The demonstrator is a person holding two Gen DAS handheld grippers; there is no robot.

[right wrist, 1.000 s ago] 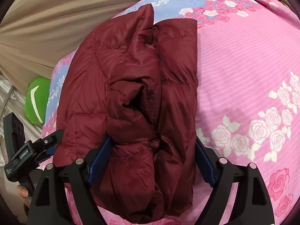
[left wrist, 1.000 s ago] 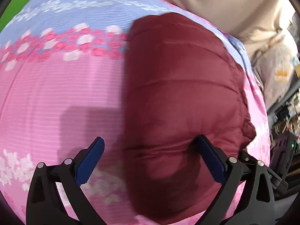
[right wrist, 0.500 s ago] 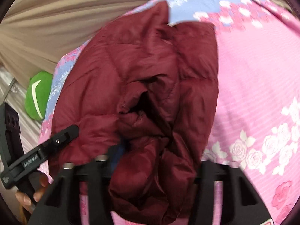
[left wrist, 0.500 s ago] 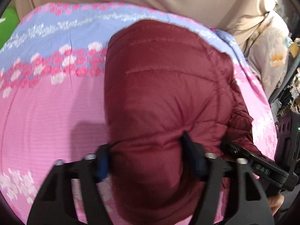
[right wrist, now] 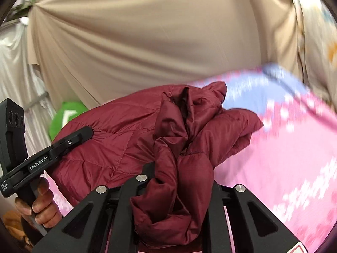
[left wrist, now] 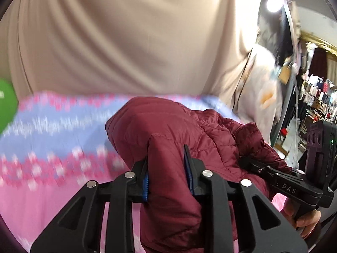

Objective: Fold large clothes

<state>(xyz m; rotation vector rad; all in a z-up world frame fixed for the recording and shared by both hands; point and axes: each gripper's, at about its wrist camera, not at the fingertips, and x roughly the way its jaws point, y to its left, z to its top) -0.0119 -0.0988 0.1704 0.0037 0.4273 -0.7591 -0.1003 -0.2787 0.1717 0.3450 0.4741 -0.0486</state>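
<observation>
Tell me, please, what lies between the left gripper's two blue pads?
A bunched fold of the maroon jacket fills the left gripper; its jaws are closing on it, as the left wrist view shows.

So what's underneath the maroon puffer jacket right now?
The maroon puffer jacket lies over a pink and blue floral sheet; whatever is directly beneath the jacket is covered.

quilted satiny maroon jacket [left wrist: 168,130], matt cotton sheet [left wrist: 52,126]

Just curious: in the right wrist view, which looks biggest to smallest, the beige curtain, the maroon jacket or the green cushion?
1. Beige curtain
2. Maroon jacket, though nearness to the camera enlarges it
3. Green cushion, mostly hidden
</observation>
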